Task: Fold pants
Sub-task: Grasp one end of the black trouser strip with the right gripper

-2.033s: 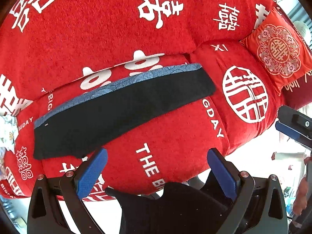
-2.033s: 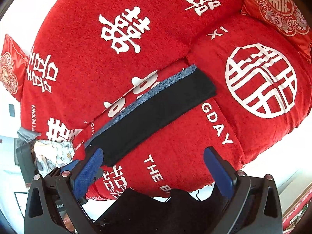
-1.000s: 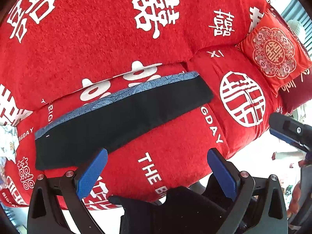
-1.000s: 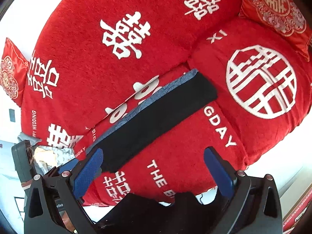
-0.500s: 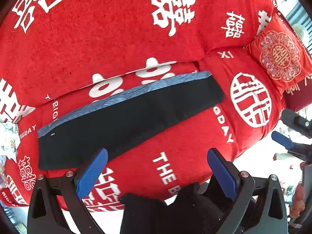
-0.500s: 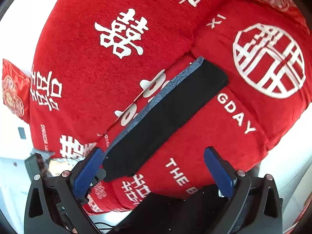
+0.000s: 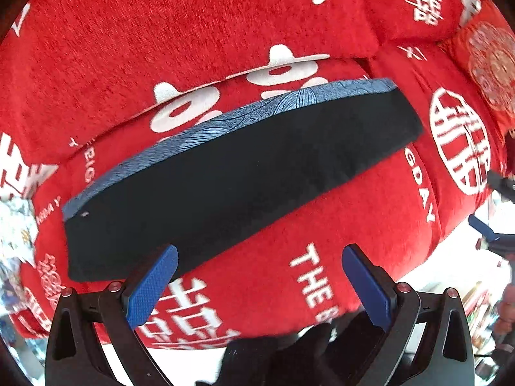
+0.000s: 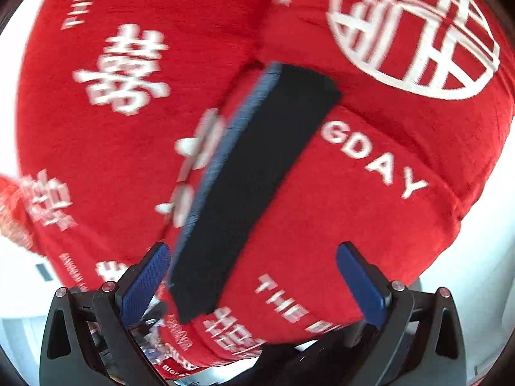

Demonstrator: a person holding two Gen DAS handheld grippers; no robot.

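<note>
The black pants (image 7: 231, 180) lie folded lengthwise into one long strip on the red sofa seat, with a blue patterned edge (image 7: 225, 125) along the far side. My left gripper (image 7: 257, 257) is open and empty, just above the strip's near edge. In the right wrist view the pants (image 8: 251, 173) run diagonally away. My right gripper (image 8: 252, 255) is open and empty over the near end of the strip. The right wrist view is blurred by motion.
The red sofa (image 7: 322, 273) has white characters and lettering on seat and backrest. A red embroidered cushion (image 7: 489, 61) sits at the far right. The other gripper (image 7: 492, 225) shows at the right edge of the left wrist view. The sofa's front edge is close below both grippers.
Both grippers have moved in closer to the pants, which now fill more of each view. The right gripper swung left toward the strip's near end. The pants have not moved.
</note>
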